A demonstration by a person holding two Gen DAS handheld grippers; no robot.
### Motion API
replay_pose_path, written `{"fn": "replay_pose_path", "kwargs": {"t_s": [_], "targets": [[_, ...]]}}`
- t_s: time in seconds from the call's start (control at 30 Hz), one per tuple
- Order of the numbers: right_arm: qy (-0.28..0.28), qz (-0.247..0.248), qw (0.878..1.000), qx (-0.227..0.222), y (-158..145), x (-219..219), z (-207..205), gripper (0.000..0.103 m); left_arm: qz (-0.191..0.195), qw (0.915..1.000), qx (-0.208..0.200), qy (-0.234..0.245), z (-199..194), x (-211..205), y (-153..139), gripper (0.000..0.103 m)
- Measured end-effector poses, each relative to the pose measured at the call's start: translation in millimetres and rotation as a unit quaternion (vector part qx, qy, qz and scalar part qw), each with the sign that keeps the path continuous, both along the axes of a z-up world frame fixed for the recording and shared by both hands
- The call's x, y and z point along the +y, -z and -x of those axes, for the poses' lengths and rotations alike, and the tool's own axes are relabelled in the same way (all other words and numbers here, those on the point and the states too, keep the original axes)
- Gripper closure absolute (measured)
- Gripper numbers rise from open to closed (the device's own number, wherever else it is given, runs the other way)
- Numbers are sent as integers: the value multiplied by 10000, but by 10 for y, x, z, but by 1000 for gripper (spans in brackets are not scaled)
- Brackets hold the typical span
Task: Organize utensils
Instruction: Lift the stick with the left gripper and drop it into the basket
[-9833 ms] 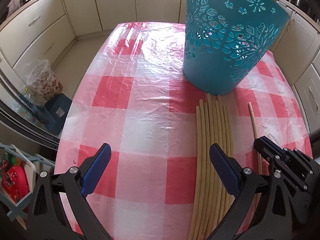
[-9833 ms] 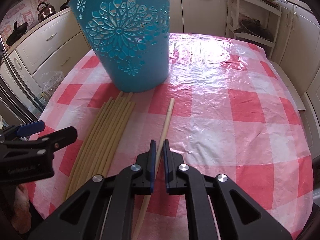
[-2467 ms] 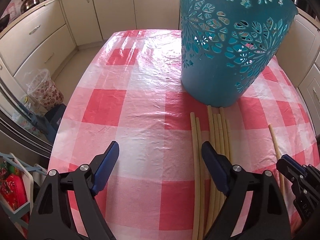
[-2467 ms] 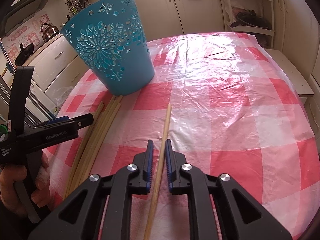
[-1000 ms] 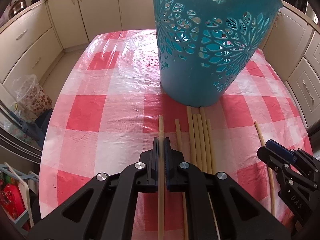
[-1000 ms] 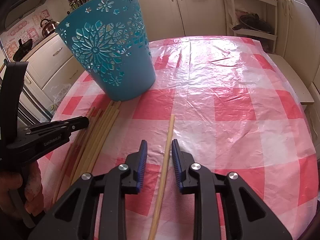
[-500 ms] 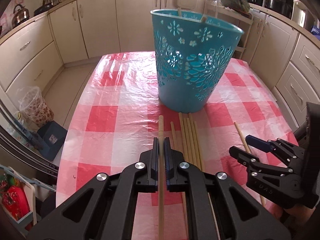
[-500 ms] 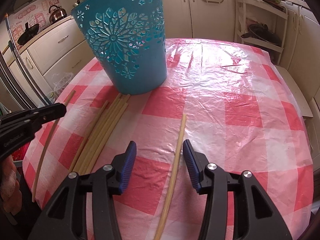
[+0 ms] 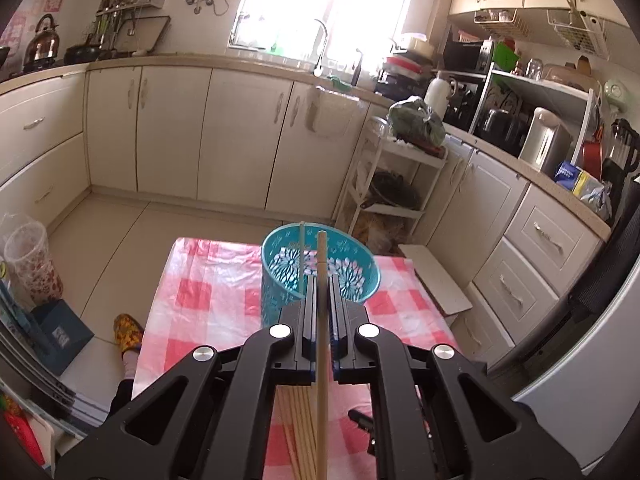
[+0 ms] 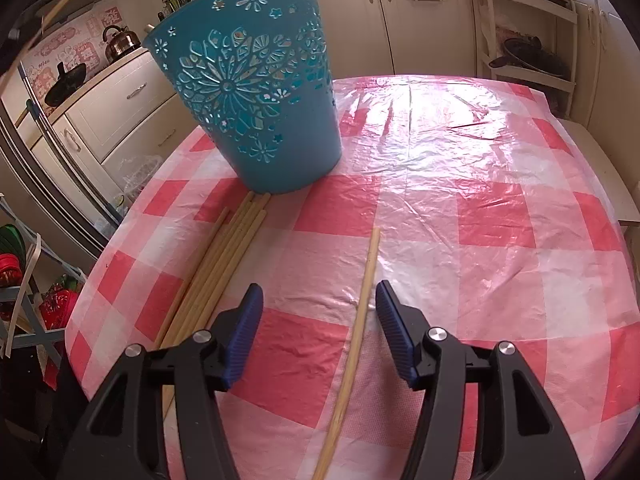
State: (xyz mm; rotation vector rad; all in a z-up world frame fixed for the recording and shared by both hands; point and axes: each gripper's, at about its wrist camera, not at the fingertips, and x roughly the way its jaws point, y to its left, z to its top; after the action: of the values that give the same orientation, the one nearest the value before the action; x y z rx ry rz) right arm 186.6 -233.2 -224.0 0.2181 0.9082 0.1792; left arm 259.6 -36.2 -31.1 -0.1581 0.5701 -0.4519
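Observation:
My left gripper [image 9: 321, 280] is shut on a long wooden stick [image 9: 321, 340] and holds it high above the table, its far tip over the open top of the blue cut-out basket [image 9: 356, 256]. One thin stick [image 9: 300, 248] stands in the basket. My right gripper [image 10: 319, 300] is open low over the table, its jaws either side of a single wooden stick [image 10: 356, 332] lying on the cloth. The basket [image 10: 256, 92] stands at the back left there, with several sticks [image 10: 224, 256] lying in a bundle at its foot.
The table wears a red-and-white checked plastic cloth [image 10: 460, 184]. Kitchen cabinets [image 9: 224, 136] and a white rack [image 9: 392, 184] stand beyond it. A floral bin [image 9: 32, 264] and a blue box [image 9: 60, 332] sit on the floor at the left.
My left gripper has risen high with its stick, so the basket now shows from above. My right gripper has opened wider around the single stick on the cloth.

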Motion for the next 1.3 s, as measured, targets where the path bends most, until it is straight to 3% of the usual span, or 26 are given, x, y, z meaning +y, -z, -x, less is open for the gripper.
{"fn": "replay_pose_path", "kwargs": {"t_s": [0.2,0.4,0.53,0.77,1.0,1.2,1.3], "targets": [[-18,-53,10000,-7,-4,-14,8,45,214,9984,-495,-183,-335,-204,-336,98],[-25,-111,9999,-24,-1,-9,6,43,525,9925,-920,-606,-756,-389,-476,98],[-52,-139,9999,-32,1,-15,1,41,609,9883,-1046,-930,-1056,-499,-389,98],[-95,-162,9998,-35,5,-6,-16,37,656,9848,-924,-1313,-1439,-606,-69,98],[-123,-180,9998,-33,6,4,-30,35,288,9886,-854,-1209,-1454,-724,198,98],[-122,-193,9997,-36,5,-3,-23,35,-309,9927,-563,-1020,-1381,-833,443,98],[-122,-202,9997,-37,6,-3,-24,35,-513,9922,-452,-1046,-1287,-761,524,88]]}}
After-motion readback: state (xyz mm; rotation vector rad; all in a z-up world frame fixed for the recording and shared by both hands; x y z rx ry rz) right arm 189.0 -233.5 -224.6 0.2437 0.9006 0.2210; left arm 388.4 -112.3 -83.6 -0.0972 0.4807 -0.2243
